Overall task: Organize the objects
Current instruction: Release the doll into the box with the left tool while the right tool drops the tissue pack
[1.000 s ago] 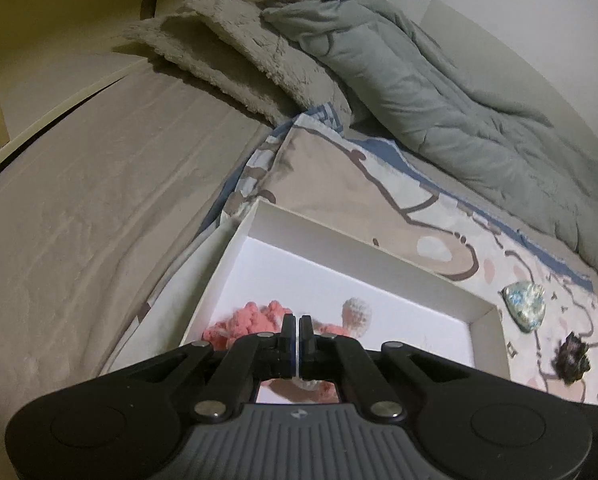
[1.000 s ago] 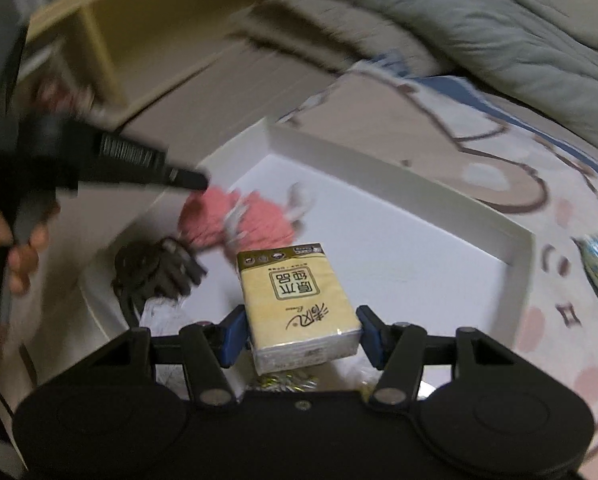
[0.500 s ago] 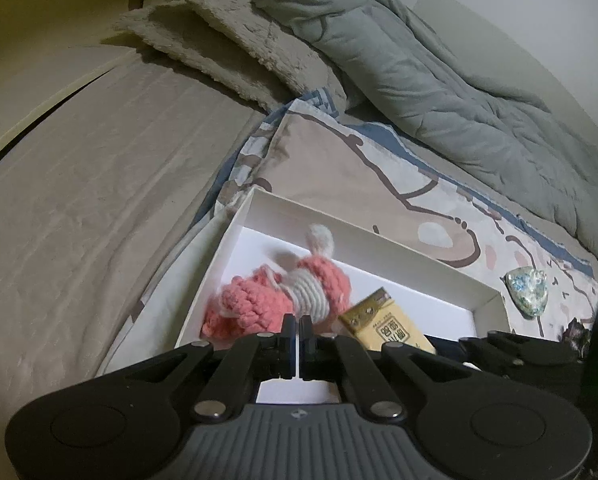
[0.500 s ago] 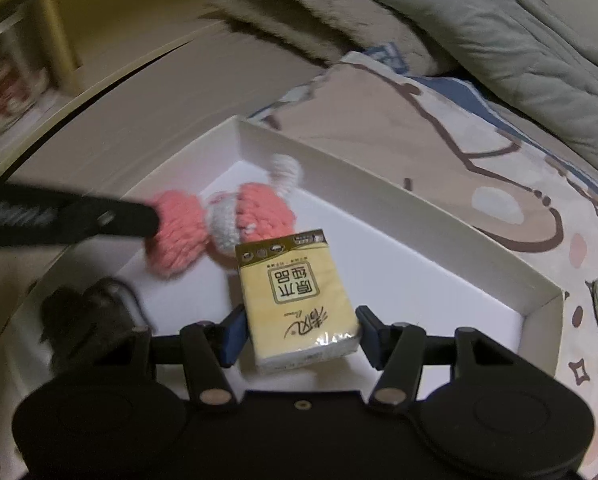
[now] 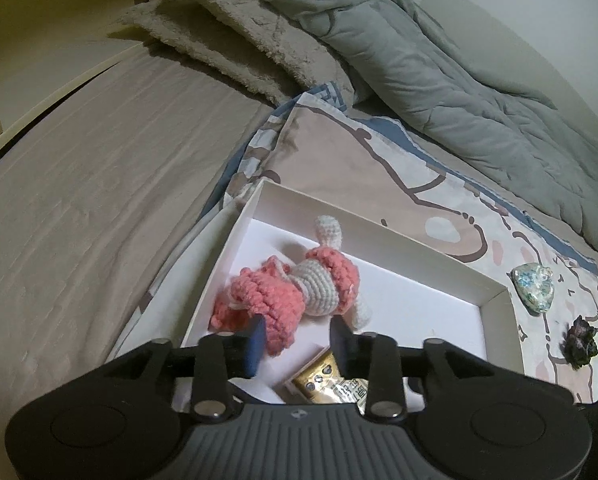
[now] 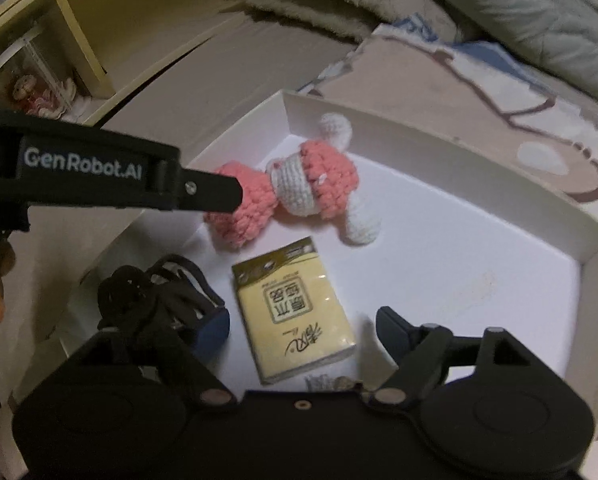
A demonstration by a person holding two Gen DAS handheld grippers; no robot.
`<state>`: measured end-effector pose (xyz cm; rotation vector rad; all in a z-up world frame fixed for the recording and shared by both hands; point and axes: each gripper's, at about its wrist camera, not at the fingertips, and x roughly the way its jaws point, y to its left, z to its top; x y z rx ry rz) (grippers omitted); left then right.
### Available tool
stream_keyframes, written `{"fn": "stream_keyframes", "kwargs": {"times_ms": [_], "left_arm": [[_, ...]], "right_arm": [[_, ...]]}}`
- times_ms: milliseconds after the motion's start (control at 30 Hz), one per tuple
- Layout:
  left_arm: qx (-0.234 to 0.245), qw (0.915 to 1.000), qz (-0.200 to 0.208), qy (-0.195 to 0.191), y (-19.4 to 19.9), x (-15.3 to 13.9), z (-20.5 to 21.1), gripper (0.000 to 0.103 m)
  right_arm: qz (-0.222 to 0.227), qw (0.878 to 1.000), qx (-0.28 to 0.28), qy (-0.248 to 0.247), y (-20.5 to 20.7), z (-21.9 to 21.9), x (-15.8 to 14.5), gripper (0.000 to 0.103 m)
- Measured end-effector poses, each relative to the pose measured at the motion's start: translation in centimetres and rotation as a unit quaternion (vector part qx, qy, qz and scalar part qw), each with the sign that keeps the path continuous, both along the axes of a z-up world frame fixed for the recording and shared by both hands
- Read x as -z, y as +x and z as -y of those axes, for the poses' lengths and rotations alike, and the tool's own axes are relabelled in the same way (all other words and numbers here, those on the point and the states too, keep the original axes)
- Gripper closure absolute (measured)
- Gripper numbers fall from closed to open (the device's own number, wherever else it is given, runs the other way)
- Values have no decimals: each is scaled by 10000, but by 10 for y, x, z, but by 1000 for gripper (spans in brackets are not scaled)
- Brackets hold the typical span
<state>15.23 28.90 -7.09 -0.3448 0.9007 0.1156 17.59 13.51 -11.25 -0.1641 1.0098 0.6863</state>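
White box (image 6: 439,148) sits on a patterned blanket (image 5: 363,168) on the bed. Inside it: pink crochet doll (image 6: 299,184), yellow tissue pack (image 6: 295,308), black tangled cord (image 6: 151,296). Right gripper (image 6: 303,324) jaws opening, spread either side of the tissue pack, pads clear of it. Left gripper (image 5: 297,338) jaws opening just over the doll, not pinching it. Shiny stone (image 5: 535,286) and a dark lump (image 5: 581,340) lie on the blanket outside the box.
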Motion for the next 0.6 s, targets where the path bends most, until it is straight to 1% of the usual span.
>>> {"fn": "stream_keyframes", "kwargs": {"times_ms": [100, 233, 400, 500, 567, 600], "left_arm": [[-13, 10000, -4, 54, -3, -2, 1, 59], [-50, 9999, 1, 105, -9, -6, 2, 57], [-66, 9995, 28, 300, -17, -14, 5, 47], [-59, 9992, 36, 400, -22, -18, 8, 35], [-63, 9988, 49, 473, -25, -21, 11, 24], [-72, 9987, 60, 507, -27, -22, 12, 22]], "right_arm": [[88, 10000, 19, -7, -1, 7, -7, 22], [234, 9997, 100, 21, 0, 22, -15, 20], [414, 9984, 375, 95, 2, 46, -25, 18], [454, 9978, 455, 144, 1, 58, -32, 15], [516, 9973, 499, 160, -1, 65, -36, 11], [544, 9970, 517, 173, -2, 69, -39, 10]]}}
